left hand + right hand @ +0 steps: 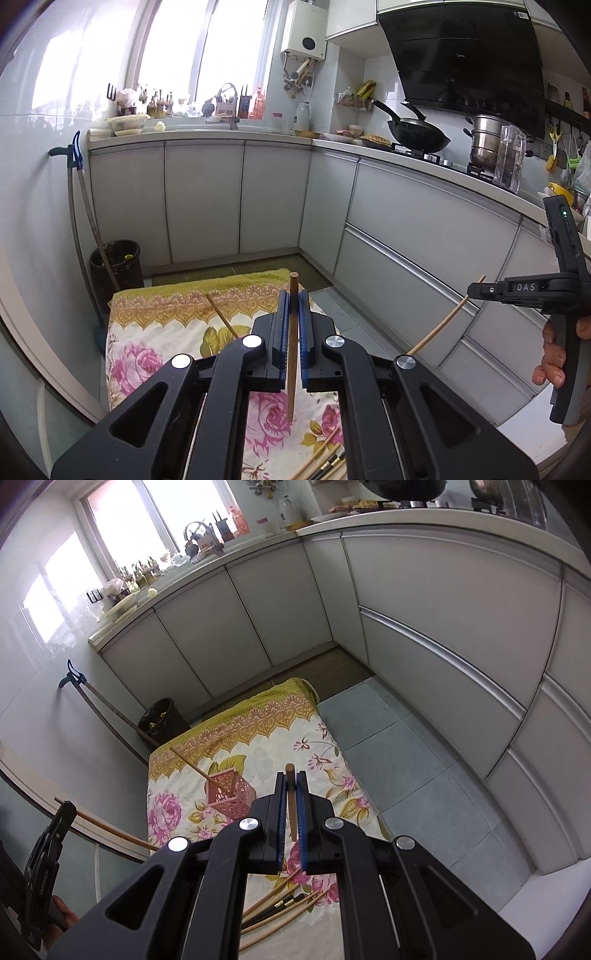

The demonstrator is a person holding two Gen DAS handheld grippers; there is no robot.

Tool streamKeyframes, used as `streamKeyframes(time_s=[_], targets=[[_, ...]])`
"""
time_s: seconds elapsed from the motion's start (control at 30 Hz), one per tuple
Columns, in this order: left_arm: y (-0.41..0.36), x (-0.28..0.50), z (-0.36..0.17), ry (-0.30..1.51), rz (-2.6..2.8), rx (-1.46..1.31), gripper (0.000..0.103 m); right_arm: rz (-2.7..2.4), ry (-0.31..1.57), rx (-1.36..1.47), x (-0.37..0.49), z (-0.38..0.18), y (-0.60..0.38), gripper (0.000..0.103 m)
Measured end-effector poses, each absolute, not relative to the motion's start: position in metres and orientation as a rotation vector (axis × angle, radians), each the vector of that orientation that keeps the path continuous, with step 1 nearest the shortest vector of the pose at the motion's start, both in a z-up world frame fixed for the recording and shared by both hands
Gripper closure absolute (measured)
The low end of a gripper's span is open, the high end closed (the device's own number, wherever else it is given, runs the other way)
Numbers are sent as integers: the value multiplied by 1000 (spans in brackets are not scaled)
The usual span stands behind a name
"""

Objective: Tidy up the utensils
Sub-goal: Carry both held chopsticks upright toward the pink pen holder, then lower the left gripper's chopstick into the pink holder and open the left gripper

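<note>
Over the floral cloth point(258, 738), fingers point(281, 805) pinch a chopstick point(291, 805).

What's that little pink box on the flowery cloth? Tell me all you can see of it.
The pink holder is a small square container with lattice-cut walls, plastic by the look of it. It stands roughly upright on the floral cloth, open at the top. One wooden chopstick leans inside it, slanting up to the left. Neither gripper touches it.
</note>
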State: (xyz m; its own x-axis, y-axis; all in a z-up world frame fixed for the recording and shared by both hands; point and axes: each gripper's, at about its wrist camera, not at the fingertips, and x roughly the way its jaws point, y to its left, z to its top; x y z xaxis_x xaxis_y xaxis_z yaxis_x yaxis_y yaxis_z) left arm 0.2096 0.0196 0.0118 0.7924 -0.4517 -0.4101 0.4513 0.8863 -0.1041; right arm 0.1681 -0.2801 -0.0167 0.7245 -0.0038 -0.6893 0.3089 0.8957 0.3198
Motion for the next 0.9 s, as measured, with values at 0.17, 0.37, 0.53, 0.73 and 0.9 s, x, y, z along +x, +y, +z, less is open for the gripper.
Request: streamKeyframes(time_s=[0.17,0.37,0.53,0.73,0.9], targets=[[12,243,27,387,-418,-7,99,-182,728,419,181,-5,-288,98],[3,299,11,405,-351,-41,99,-190,725,419,205,-9,-299,98],[1,342,-28,464,-308,-65,99,-194,724,422,225,-15,-307,98],[0,365,-77,559,-281,-68,98,-184,706,436,245,-12,-307,98],[11,347,-71,529,-301,-110,64,-158,662,424,257,9,-294,98]])
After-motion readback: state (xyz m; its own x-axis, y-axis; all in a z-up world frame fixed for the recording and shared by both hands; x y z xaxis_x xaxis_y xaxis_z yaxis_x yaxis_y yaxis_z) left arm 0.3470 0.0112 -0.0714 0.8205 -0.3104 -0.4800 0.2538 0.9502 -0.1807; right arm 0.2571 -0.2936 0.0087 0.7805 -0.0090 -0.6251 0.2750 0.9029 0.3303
